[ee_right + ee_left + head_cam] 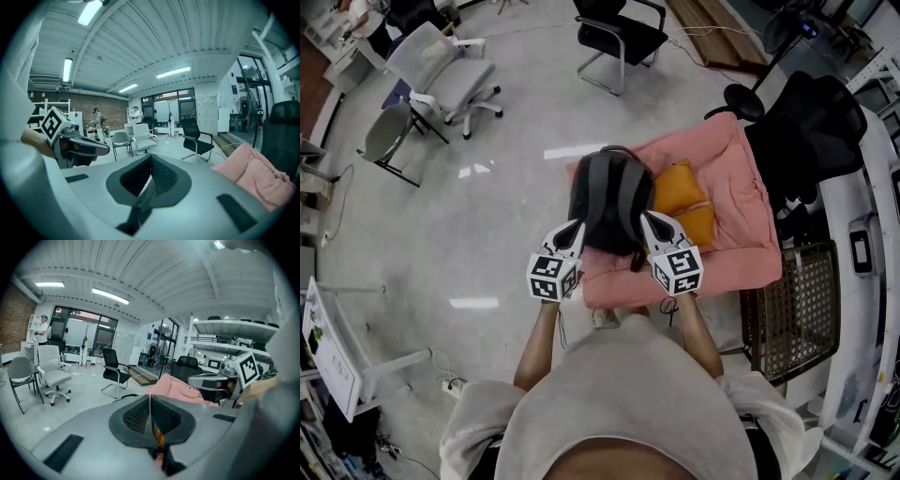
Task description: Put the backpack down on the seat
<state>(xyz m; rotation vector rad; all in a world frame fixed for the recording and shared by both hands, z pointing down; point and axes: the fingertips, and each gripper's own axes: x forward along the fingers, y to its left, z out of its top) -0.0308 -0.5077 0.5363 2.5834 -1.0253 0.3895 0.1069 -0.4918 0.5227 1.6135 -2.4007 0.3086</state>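
A dark grey and black backpack point(607, 199) stands upright at the near left edge of a pink cushioned seat point(736, 197). An orange pillow point(682, 195) lies on the seat just to its right. My left gripper point(574, 232) touches the pack's left side and my right gripper point(654, 227) its right side. In the left gripper view the left gripper point(151, 416) is shut, with a thin dark and orange strip of the pack point(160, 438) pinched low between the pads. In the right gripper view the right gripper point(151, 177) is shut on a dark strap point(137, 210) that hangs below the pads.
A black mesh office chair point(806, 122) stands right of the seat, and a wire basket point(792, 309) sits at the seat's near right. A black visitor chair point(619, 37), a white swivel chair point(450, 75) and a grey chair point(389, 131) stand farther off on the floor.
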